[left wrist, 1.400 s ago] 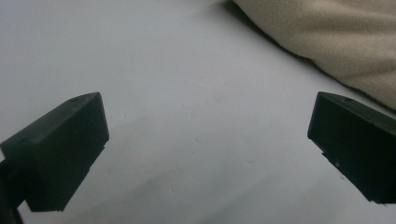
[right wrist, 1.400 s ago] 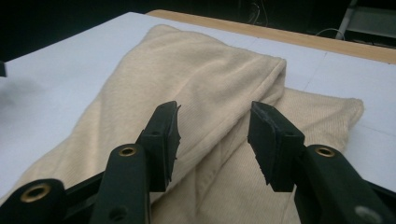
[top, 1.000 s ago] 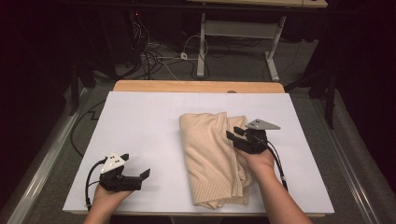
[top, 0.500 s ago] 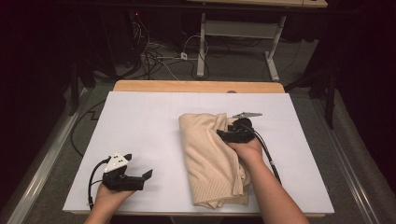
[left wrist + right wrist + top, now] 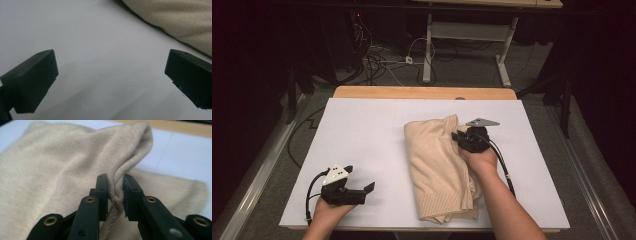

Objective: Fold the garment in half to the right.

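A beige knitted sweater lies folded lengthwise right of the table's middle. My right gripper is at its far right edge, pointing left. In the right gripper view its jaws have just been closing and now pinch a raised fold of the sweater between the pads of the right gripper. My left gripper rests low near the front left corner, pointing right, open and apart from the cloth. In the left gripper view the left gripper has bare white table between its jaws, with the sweater's edge beyond.
The table carries a white sheet with a wooden strip along its far edge. Behind it, cables lie on the floor beside a white desk frame. Dark floor surrounds both sides.
My right gripper has shifted a little to the left and farther away along the sweater's right edge, and its jaws have closed on a fold. The left hand has stayed put.
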The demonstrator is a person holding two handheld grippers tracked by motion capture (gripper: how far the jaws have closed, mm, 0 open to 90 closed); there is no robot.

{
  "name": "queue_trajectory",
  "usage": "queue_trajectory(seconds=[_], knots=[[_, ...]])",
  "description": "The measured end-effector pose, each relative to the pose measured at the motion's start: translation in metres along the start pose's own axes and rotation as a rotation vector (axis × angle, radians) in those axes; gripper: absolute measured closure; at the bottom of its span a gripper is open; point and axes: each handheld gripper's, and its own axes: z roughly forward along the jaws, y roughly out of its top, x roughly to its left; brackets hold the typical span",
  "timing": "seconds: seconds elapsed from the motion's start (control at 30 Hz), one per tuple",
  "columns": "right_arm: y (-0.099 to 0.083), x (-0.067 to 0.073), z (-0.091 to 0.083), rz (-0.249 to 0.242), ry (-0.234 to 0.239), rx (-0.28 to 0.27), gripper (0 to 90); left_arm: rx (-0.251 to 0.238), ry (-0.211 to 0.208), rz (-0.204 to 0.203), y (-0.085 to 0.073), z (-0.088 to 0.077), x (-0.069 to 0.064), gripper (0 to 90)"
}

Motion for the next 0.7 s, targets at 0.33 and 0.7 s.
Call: queue_trajectory(seconds=[0.33, 0.7], knots=[[0.012, -0.017, -0.037, -0.002, -0.056, -0.059, 78.2, -0.002, -0.003, -0.001, 0.0, 0.0, 0.0, 0.0], [-0.002, -0.046, -0.035, 0.044, -0.12, -0.002, 78.0, -0.008, -0.005, -0.002, 0.0, -0.001, 0.0, 0.0]])
